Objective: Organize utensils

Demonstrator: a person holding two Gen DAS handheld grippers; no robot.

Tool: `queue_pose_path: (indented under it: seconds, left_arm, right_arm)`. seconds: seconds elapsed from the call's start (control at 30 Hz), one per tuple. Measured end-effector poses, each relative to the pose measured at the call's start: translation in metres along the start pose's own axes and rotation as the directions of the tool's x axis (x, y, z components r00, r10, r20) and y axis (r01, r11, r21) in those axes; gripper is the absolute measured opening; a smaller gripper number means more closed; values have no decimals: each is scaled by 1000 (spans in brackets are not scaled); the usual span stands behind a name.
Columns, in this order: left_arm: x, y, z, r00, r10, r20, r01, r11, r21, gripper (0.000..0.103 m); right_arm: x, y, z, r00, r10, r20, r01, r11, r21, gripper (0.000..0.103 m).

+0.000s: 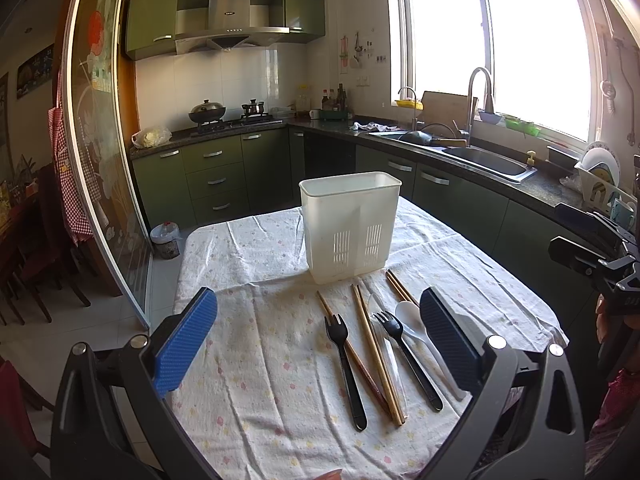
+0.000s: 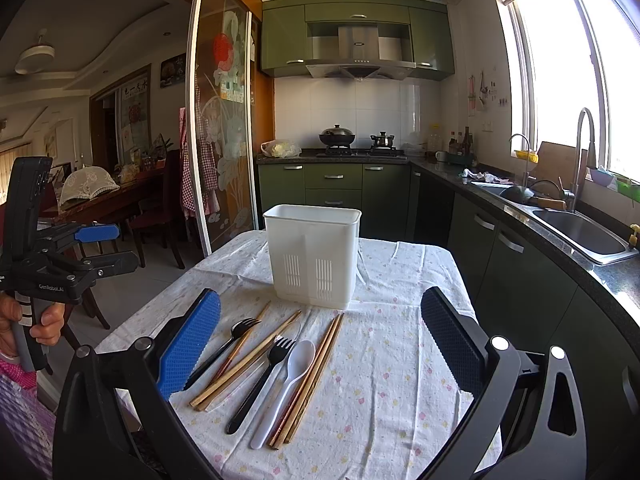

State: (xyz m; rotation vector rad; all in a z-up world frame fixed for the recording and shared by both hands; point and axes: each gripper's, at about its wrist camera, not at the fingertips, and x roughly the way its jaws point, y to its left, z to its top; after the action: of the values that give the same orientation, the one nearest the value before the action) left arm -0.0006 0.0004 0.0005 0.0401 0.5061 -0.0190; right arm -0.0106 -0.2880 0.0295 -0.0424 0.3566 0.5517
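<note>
A white plastic utensil holder (image 1: 350, 226) stands upright on the cloth-covered table (image 1: 248, 360); it also shows in the right wrist view (image 2: 314, 256). In front of it lie two black forks (image 1: 346, 372) (image 1: 408, 360), a white spoon (image 1: 416, 326), a clear spoon (image 1: 376, 308) and several wooden chopsticks (image 1: 378, 360). The right wrist view shows the same forks (image 2: 260, 380), white spoon (image 2: 286, 388) and chopsticks (image 2: 310, 380). My left gripper (image 1: 320, 336) is open and empty above the near table edge. My right gripper (image 2: 320, 340) is open and empty, likewise.
Green kitchen cabinets and a dark counter with a sink (image 1: 488, 160) run along the right. A stove with pots (image 1: 208, 112) is at the back. A glass sliding door (image 1: 100, 160) is on the left. The left gripper also shows at left in the right wrist view (image 2: 96, 248).
</note>
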Motion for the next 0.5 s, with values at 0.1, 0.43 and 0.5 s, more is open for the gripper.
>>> queue_pose_path:
  seconds: [0.1, 0.43, 0.5]
  left_arm:
    - [0, 0, 0, 1000, 0, 1, 0, 1000, 0, 96]
    - [0, 0, -1, 1000, -1, 0, 1, 1000, 0, 96]
    - [0, 0, -1, 1000, -4, 0, 4, 1000, -2, 96]
  right_arm:
    - [0, 0, 0, 1000, -2, -2, 2, 1000, 0, 99]
    - [0, 0, 0, 1000, -1, -1, 1, 1000, 0, 99]
    - [0, 0, 0, 1000, 0, -2, 0, 1000, 1, 99]
